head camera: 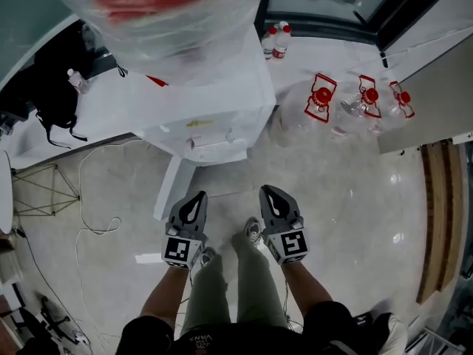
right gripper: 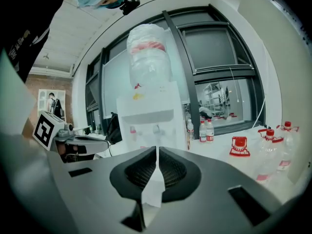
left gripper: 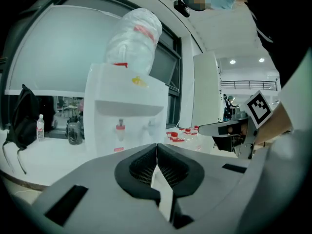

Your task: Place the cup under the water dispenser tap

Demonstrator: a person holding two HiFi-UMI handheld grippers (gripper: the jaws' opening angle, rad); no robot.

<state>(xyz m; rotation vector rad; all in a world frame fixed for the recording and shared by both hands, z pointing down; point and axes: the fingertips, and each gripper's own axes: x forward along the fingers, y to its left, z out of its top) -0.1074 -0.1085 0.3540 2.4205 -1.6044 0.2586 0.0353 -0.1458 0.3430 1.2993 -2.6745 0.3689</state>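
Both claws are pressed together with nothing between them: the left claw (head camera: 198, 198) and the right claw (head camera: 267, 193) are side by side, a little apart, low over the pale floor (head camera: 347, 220) in front of the person's legs (head camera: 229, 287). They point toward the white water dispenser (head camera: 214, 124), which stands just ahead with a big wrapped water bottle (head camera: 162, 6) upside down on top, its taps (right gripper: 132, 130) in the recess on the front, and clear jugs (head camera: 321, 98) with red caps near its right side. Where the cup is, I cannot tell from any view.
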